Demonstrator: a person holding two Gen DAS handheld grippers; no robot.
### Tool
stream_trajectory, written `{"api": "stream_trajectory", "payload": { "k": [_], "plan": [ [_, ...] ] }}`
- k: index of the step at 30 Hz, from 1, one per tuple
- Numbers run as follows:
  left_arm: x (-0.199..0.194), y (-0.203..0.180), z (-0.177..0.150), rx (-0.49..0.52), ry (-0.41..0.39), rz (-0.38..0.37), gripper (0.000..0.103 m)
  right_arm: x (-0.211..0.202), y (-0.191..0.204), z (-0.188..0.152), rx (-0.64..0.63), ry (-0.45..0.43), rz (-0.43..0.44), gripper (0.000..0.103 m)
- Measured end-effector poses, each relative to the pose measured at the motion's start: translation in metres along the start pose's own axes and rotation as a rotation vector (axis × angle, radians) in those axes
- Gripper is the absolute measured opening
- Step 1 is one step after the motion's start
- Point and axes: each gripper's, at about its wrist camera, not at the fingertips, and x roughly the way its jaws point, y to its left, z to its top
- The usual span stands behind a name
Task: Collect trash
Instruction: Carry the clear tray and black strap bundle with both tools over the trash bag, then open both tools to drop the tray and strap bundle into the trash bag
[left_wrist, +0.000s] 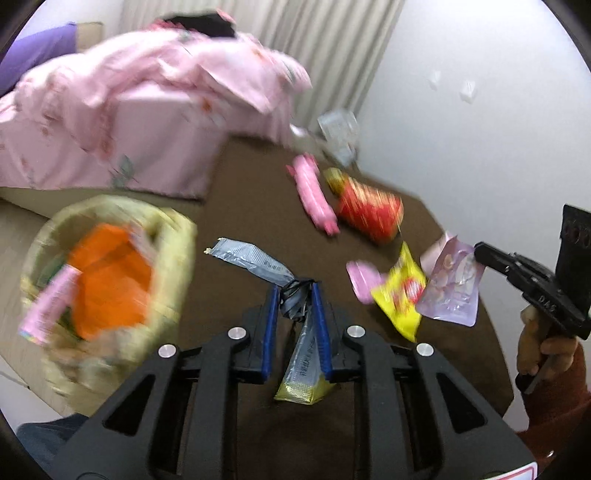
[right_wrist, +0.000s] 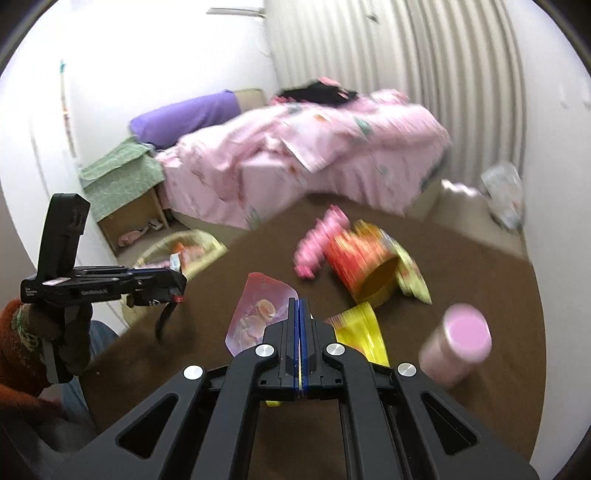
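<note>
My left gripper (left_wrist: 295, 291) is shut on a crumpled silver wrapper (left_wrist: 255, 260) with a yellow end, held above the brown rug. A woven basket (left_wrist: 173, 236) at the left holds an orange bag (left_wrist: 110, 280) and pink wrappers. My right gripper (right_wrist: 298, 306) is shut on a yellow wrapper (right_wrist: 364, 328) and seems to pinch the lilac pouch (right_wrist: 255, 314) too; both hang from it in the left wrist view (left_wrist: 454, 284). A pink packet (left_wrist: 314, 195), a red tube can (left_wrist: 369, 210) and a pink-lidded jar (right_wrist: 458, 343) lie on the rug.
A bed with a pink quilt (right_wrist: 314, 147) stands behind the rug (right_wrist: 480, 280). A clear plastic bag (right_wrist: 506, 192) lies by the curtain. A wooden bedside box (right_wrist: 129, 218) with a green cloth stands at the left. The basket also shows in the right wrist view (right_wrist: 199, 247).
</note>
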Motion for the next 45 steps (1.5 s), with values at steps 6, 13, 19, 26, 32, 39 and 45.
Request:
{"api": "stream_trajectory", "payload": {
  "k": [6, 13, 19, 26, 32, 39, 45],
  "plan": [
    [-0.057, 0.058, 0.032, -0.067, -0.161, 0.132, 0.018, 0.047, 0.043, 0.063, -0.093, -0.032, 0.123, 0.003],
    [-0.077, 0.119, 0.041, -0.162, -0.196, 0.163, 0.018, 0.137, 0.118, 0.098, -0.181, 0.042, 0.260, 0.003],
    [-0.044, 0.146, 0.028, -0.177, -0.133, 0.135, 0.018, 0.220, 0.156, 0.097, -0.188, 0.170, 0.319, 0.003],
    [0.023, 0.178, -0.005, -0.195, 0.048, 0.212, 0.018, 0.285, 0.164, 0.078, -0.188, 0.320, 0.312, 0.003],
    [0.057, 0.182, -0.023, -0.176, 0.143, 0.228, 0.018, 0.306, 0.167, 0.063, -0.220, 0.403, 0.329, 0.003],
    [0.054, 0.178, -0.023, -0.144, 0.138, 0.229, 0.018, 0.316, 0.168, 0.055, -0.221, 0.468, 0.362, 0.003],
    [0.044, 0.186, -0.019, -0.188, 0.103, 0.225, 0.019, 0.310, 0.166, 0.057, -0.218, 0.436, 0.334, 0.004]
  ]
}}
